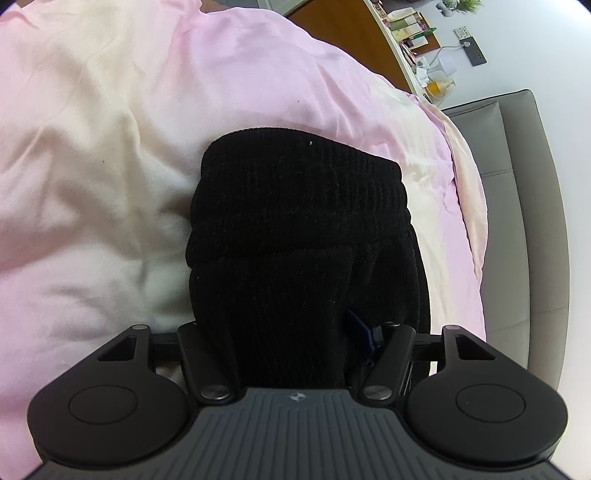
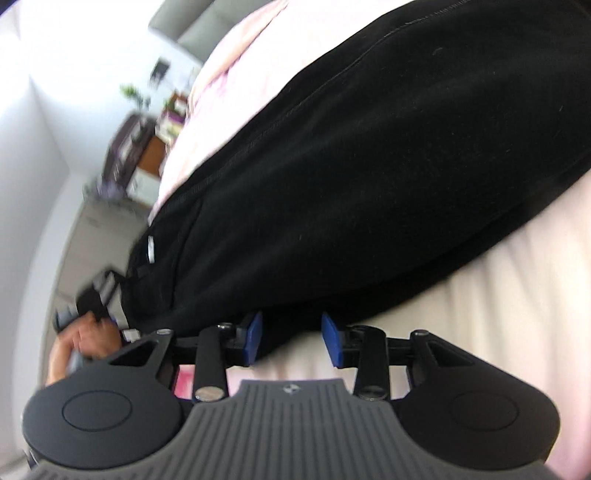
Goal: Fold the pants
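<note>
Halfway, I'd judge: black pants (image 1: 295, 229) bunched on bed (image 1: 92, 147), left claw (image 1: 295, 343) clamping fabric, right claw (image 2: 291, 339) parted, empty.

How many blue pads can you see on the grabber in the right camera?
2. On the right gripper, one blue rubber pad sits left, against the black corduroy pants; the other sits right, over the pink bedsheet.

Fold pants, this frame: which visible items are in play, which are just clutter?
In play:
- black pants
- left gripper, fabric between its fingers
- right gripper, open at the pants' edge
- pink bedding under them

Clutter:
- bottles on the shelf
- wall socket
- grey headboard
</note>
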`<action>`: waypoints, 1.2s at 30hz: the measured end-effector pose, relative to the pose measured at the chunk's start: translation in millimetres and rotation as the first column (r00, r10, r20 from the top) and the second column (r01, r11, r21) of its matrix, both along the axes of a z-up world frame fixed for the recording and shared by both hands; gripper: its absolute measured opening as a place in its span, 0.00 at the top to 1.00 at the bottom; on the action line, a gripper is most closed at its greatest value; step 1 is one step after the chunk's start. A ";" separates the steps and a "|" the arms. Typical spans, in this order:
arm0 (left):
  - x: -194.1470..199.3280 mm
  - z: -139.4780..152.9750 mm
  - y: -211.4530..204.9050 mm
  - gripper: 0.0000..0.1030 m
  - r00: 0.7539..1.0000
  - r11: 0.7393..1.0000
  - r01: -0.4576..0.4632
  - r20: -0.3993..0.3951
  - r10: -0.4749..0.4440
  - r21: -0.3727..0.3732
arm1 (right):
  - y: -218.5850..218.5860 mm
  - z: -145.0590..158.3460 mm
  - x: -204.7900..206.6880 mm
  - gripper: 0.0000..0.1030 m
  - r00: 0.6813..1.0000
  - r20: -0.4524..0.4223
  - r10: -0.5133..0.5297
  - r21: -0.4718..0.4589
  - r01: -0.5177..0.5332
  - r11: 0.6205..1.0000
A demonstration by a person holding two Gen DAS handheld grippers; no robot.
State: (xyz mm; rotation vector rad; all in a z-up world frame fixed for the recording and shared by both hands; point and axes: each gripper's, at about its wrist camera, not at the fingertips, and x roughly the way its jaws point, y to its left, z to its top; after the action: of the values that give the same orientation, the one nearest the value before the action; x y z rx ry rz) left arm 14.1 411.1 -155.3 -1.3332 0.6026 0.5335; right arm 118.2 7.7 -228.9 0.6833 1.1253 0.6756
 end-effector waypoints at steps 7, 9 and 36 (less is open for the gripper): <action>-2.0 -0.9 0.7 0.32 1.000 1.000 -0.011 0.004 0.011 -0.005 | -4.2 -6.1 2.6 1.00 0.999 -0.052 0.018 0.159 -0.009 0.987; -2.0 1.2 0.1 0.32 1.000 1.000 -0.016 0.000 0.016 0.010 | -13.8 3.8 3.4 1.00 0.995 -0.020 0.093 0.148 -0.089 0.985; -1.5 8.3 -8.7 0.32 0.999 0.998 0.003 -0.049 0.000 0.062 | -362.4 27.8 93.2 0.42 0.663 0.063 -0.746 -0.107 0.748 0.655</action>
State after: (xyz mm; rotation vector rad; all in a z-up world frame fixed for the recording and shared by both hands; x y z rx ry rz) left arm 12.6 402.4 -147.0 -1.2640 0.6222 0.5807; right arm 211.5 -354.7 -201.1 0.9496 0.7504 -0.1125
